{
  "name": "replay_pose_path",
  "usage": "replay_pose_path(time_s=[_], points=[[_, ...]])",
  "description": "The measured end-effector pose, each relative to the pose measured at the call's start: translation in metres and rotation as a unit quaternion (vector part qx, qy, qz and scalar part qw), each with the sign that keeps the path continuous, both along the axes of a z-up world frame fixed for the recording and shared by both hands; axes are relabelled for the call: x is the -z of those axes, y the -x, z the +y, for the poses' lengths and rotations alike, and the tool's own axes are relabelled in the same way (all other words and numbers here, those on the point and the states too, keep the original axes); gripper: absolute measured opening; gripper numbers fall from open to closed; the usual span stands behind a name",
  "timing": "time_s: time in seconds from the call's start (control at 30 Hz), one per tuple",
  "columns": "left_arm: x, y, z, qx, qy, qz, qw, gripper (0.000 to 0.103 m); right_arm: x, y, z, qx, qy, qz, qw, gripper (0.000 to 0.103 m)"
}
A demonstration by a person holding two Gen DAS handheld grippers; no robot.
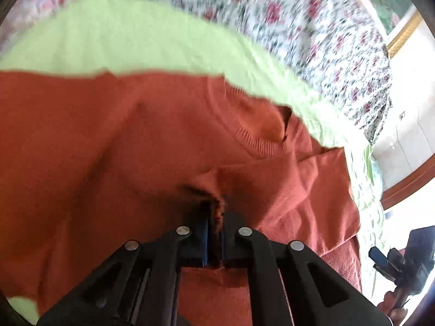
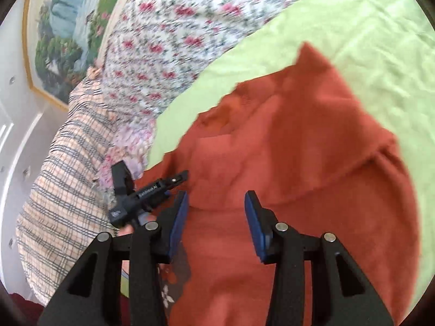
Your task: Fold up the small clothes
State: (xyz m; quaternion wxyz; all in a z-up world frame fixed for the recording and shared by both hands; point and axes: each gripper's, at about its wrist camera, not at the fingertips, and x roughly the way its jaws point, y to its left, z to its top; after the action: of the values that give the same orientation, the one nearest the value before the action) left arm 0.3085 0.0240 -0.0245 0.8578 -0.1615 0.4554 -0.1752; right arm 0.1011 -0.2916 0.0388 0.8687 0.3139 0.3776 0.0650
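- Clearly, the sweater (image 1: 152, 135) — a rust-orange knit — is spread over the green sheet (image 1: 122, 35), with its ribbed collar (image 1: 244, 135) seen toward 1 o'clock in the left wrist view and a sleeve or side panel already turned inward at 3 o'clock.
- A bunched ridge of the knit is pinched by the left gripper (image 1: 214, 217); its jaws are closed tight on that fabric, and cloth is drawn up into a small peak at the pads.
- The right gripper (image 2: 216, 217) is held over the sweater (image 2: 299, 176) with its jaws wide apart and nothing between them; whether the pads touch the cloth cannot be told.
- The other gripper (image 2: 152, 190) is visible at 9 o'clock in the right wrist view, at the sweater's edge near the plaid cloth (image 2: 68, 176) and the flowered quilt (image 2: 168, 40).
- The knit is judged to be soft, light and limp — no stiffness to hold a crease, so a lifted part is expected to sag and drag the layers beneath.
- It is not thought slippery; the fuzzy surface should grip the pads well, though loose stitches could be snagged or stretched by a hard pull.
- A hold is best taken at a doubled edge — hem, shoulder seam or collar rib — where the cloth is thicker, rather than mid-panel, where only one layer may be caught.
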Motion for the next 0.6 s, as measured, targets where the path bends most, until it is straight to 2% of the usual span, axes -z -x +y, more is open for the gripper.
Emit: replay_pose_path(time_s=[0.07, 0.1, 0.17, 0.3, 0.37, 0.43, 0.5, 0.53, 0.57, 0.6], points=[[-0.019, 0.022, 0.013, -0.026, -0.015, -0.051, 0.9983, 0.003, -0.003, 0.004, -0.007, 0.013, 0.009, 0.000, 1.000, 0.044], [-0.022, 0.029, 0.023, -0.038, -0.009, -0.061, 0.9974, 0.003, -0.005, 0.006, -0.011, 0.021, 0.017, 0.000, 1.000, 0.044], [-0.012, 0.032, 0.038, -0.046, -0.011, -0.048, 0.9977, 0.003, -0.008, 0.009, -0.024, 0.037, 0.037, -0.004, 0.999, 0.044], [0.007, 0.028, 0.046, -0.068, -0.066, -0.017, 0.9953, 0.000, -0.007, -0.003, -0.041, 0.055, 0.074, 0.010, 0.996, 0.044], [0.007, 0.028, 0.058, -0.082, -0.056, -0.016, 0.9949, 0.000, -0.012, -0.012, -0.045, 0.061, 0.109, 0.019, 0.992, 0.044], [0.003, 0.030, 0.064, -0.070, -0.027, -0.017, 0.9970, 0.000, -0.018, -0.021, -0.051, 0.066, 0.138, 0.023, 0.988, 0.045], [0.004, 0.027, 0.057, -0.034, 0.004, 0.004, 0.9994, 0.013, -0.024, -0.027, -0.055, 0.065, 0.155, 0.024, 0.985, 0.051], [0.004, 0.026, 0.053, -0.022, 0.008, 0.012, 0.9996, 0.036, -0.028, -0.029, -0.055, 0.062, 0.158, 0.020, 0.985, 0.053], [0.005, 0.024, 0.049, -0.017, 0.001, 0.020, 0.9997, 0.072, -0.031, -0.030, -0.055, 0.059, 0.156, 0.015, 0.986, 0.054], [0.005, 0.023, 0.044, -0.019, -0.011, 0.021, 0.9995, 0.081, -0.032, -0.030, -0.054, 0.056, 0.156, 0.012, 0.986, 0.055]])
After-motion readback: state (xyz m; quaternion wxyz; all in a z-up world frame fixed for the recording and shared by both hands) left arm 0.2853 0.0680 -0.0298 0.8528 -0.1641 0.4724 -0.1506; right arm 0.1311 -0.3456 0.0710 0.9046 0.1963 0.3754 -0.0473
